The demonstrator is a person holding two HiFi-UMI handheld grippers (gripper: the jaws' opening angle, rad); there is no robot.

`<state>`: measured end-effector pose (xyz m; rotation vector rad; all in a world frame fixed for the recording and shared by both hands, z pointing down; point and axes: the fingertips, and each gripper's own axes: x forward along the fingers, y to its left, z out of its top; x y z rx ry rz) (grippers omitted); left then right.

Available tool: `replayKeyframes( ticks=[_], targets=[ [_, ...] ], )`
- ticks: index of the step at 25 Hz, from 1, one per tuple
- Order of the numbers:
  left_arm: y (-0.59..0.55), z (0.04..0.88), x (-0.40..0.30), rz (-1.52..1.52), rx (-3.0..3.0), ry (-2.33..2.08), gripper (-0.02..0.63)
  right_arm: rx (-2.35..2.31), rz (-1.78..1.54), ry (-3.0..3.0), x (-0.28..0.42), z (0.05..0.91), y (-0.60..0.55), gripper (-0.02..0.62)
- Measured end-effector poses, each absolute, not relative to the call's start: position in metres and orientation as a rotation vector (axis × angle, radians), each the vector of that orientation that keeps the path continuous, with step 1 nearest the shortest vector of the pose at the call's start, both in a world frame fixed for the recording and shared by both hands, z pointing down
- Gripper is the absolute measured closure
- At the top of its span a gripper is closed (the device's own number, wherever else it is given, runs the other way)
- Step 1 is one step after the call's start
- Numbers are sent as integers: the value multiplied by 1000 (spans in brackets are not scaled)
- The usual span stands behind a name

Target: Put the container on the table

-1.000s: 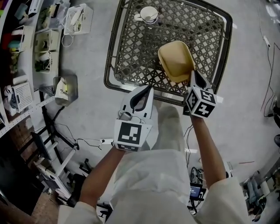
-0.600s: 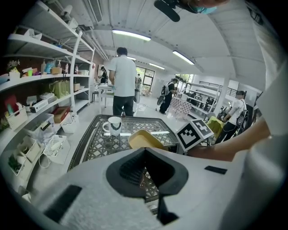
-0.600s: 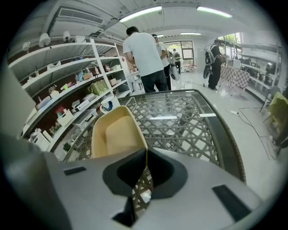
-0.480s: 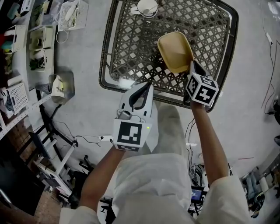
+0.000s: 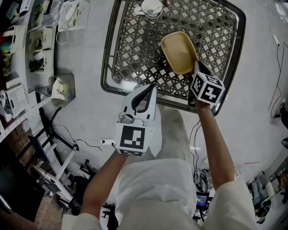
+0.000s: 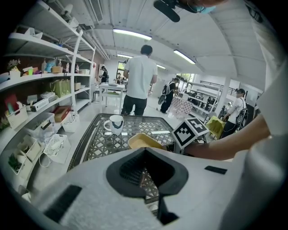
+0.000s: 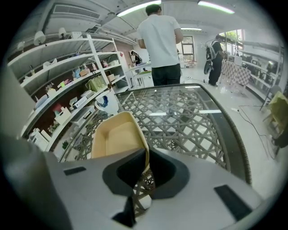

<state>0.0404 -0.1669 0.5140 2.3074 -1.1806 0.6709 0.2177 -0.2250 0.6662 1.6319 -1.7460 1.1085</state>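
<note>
The right gripper (image 5: 196,68) is clamped on the near rim of the tan container (image 5: 179,51), holding it over the middle of the lattice table (image 5: 108,67). The left gripper (image 5: 145,95) has its jaws together on nothing and hangs off the table's near edge, at 7 o'clock from the container. In the right gripper view the rim runs straight into the pinch of the gripper (image 7: 144,167), with the container (image 7: 118,137) open side up and reaching away toward 11 o'clock. Whether its base touches the table (image 7: 193,126) cannot be told. A mug (image 5: 152,8) stands well apart at the table's 12 o'clock edge.

The set-down looks close. It calls for lowering the far end level until the base sits flat on the lattice. Only then should the jaws part, with the gripper drawn back toward 6 o'clock, clear of the rim, so the light container is not dragged or tipped.
</note>
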Motion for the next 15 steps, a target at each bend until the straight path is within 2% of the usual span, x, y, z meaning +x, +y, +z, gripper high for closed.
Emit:
replayKeyframes(
  ticks=[6,12,15],
  targets=[
    [-164,511,37,661,2313,-1179,586,1629,1096,-1744,215,665,-223,564],
    [-160,512,32,656,2316,-1178,586,1652,1046,-1745,217,659,-217,494],
    [-159,510,30,652,2324,-1179,586,1672,1023,-1755,219,650,-216,492]
  ],
)
